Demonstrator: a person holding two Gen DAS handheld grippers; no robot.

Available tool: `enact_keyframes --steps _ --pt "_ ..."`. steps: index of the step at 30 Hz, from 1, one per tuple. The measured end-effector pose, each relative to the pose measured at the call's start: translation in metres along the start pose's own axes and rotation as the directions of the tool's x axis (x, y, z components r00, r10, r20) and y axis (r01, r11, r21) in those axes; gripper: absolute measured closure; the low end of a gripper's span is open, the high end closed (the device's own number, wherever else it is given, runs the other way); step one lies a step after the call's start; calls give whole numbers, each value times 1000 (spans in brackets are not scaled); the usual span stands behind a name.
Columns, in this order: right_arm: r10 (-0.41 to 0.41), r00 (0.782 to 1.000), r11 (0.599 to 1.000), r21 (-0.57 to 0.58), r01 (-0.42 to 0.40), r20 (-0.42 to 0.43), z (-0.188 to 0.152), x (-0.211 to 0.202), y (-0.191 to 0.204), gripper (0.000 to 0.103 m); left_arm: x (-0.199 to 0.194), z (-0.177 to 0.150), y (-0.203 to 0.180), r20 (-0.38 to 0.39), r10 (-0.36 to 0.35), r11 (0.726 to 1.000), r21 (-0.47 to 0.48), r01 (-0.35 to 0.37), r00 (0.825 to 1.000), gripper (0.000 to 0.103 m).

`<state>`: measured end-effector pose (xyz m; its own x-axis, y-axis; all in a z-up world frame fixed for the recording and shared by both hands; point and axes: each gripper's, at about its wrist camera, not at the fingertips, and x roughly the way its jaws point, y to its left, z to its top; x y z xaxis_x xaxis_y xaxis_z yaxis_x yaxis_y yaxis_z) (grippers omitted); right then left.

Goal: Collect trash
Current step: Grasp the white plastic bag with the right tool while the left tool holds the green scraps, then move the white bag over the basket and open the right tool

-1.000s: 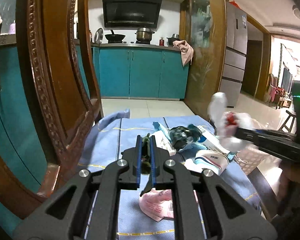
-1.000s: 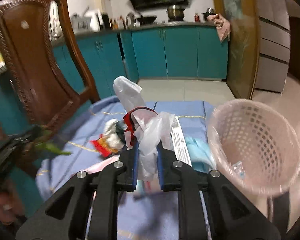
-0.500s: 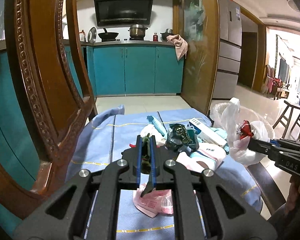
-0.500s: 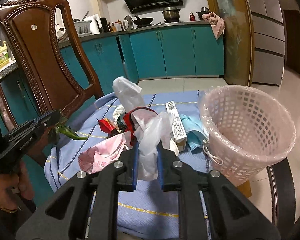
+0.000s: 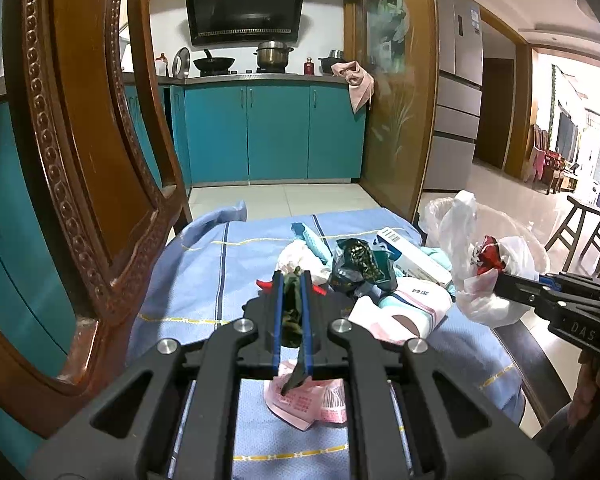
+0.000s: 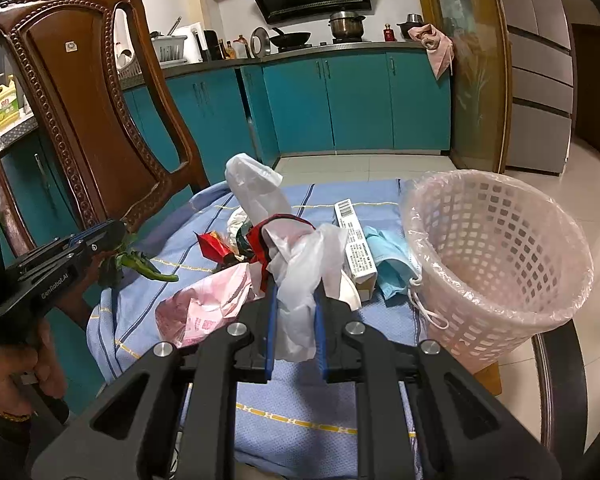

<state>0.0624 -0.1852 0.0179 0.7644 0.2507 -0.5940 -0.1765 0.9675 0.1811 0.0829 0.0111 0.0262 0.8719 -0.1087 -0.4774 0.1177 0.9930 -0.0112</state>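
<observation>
The right gripper is clamped on a plastic bag; carry it well over the basket rim before releasing; the left gripper pinches green scraps.

Crumpled white plastic bag with red wrapper, upright, pinched aloft. Limp green vegetable scrap, dangling at 9 o'clock. Pink perforated basket, clear-lined, upright at 3 o'clock; pink bag, white carton, blue mask strewn between.
</observation>
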Motion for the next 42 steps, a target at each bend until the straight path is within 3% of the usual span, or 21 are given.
enact_keyframes --steps 22,27,30,34,35,37,38,39,40,42 --pt "-13 1000 1000 16 13 23 2 -1 -7 87 2 -1 -2 -8 -1 1000 8 2 1000 94" --pt "-102 987 993 68 94 123 20 -12 -35 87 2 -1 -2 -7 0 1000 8 0 1000 94" --pt "-220 958 970 142 196 186 34 -17 -68 86 1 -2 -2 -7 3 1000 6 -3 1000 94" --pt "-338 929 923 245 297 150 40 -2 -121 86 1 -2 0 -7 5 1000 0 -5 1000 94" --pt "-353 926 915 255 312 132 40 4 -130 85 1 -2 -1 -7 4 1000 0 -4 1000 94" --pt "-368 928 899 279 338 61 36 24 -153 70 1 -2 -2 -4 2 1000 1 -2 1000 94" --pt "-371 928 893 289 346 33 34 30 -158 57 1 -2 -3 -2 1 1000 2 -1 1000 94" --pt "-370 929 885 310 347 18 30 31 -162 53 1 -2 -4 -1 -3 1000 5 3 1000 94" --pt "-364 931 884 322 339 19 30 29 -163 51 0 -2 -6 2 -4 1000 9 4 1000 94" --pt "-366 928 881 344 323 64 28 13 -158 27 -1 -3 -9 13 -1 1000 24 1 1000 94"
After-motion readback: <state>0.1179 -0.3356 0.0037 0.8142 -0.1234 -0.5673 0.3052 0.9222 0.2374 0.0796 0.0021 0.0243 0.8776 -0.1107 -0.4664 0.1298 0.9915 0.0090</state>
